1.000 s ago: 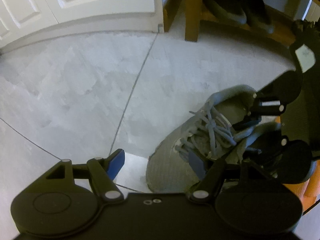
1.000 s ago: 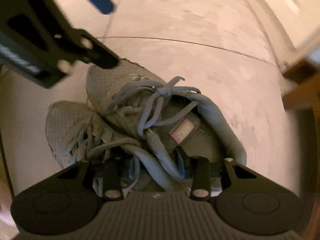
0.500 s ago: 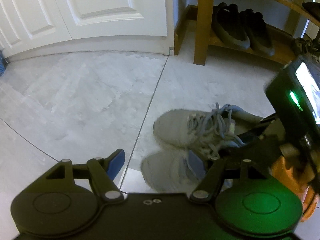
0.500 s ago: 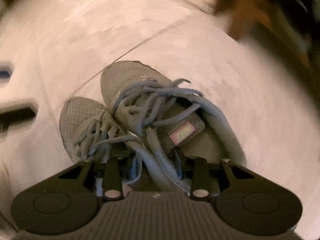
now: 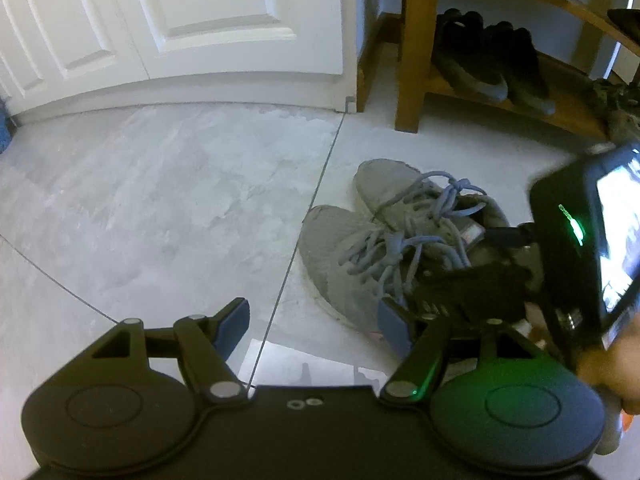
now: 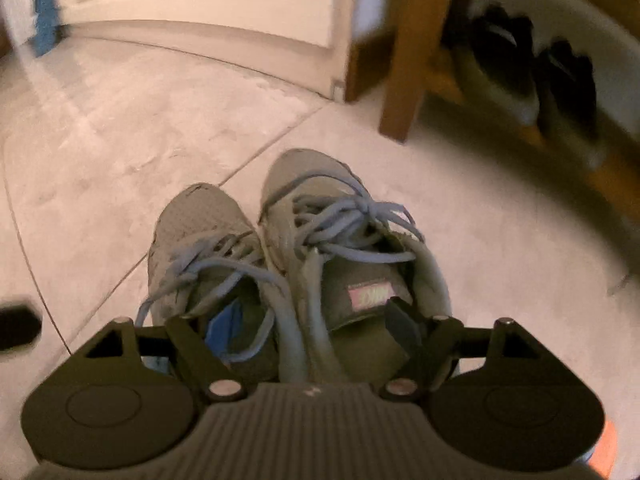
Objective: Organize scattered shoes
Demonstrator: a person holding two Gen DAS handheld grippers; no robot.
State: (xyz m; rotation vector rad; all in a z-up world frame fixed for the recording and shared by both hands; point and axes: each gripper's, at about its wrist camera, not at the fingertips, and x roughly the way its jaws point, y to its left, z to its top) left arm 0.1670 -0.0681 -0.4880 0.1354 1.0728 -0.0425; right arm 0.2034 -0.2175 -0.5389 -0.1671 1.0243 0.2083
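Sneakers [image 6: 280, 248] are set paired beside the rack [image 6: 404, 60]. Right gripper [image 6: 312, 324] fingers are opening astride both collars; left gripper [image 5: 316, 326] fingers are spread, empty. Laces [image 6: 340, 220] could be snagged on withdrawal, splitting the pair.

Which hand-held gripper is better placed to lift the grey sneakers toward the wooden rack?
Right. The right hand-held gripper straddles the grey sneakers' adjoining collars, one finger in each opening, jaws opening. The left hand-held gripper hangs open over bare floor tile beside them.

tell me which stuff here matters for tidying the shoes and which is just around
For the job: grey sneakers, wooden shoe rack, right gripper, its jaws opening around the sneakers' inner collars.
Just around: white door, dark shoes, blue object.
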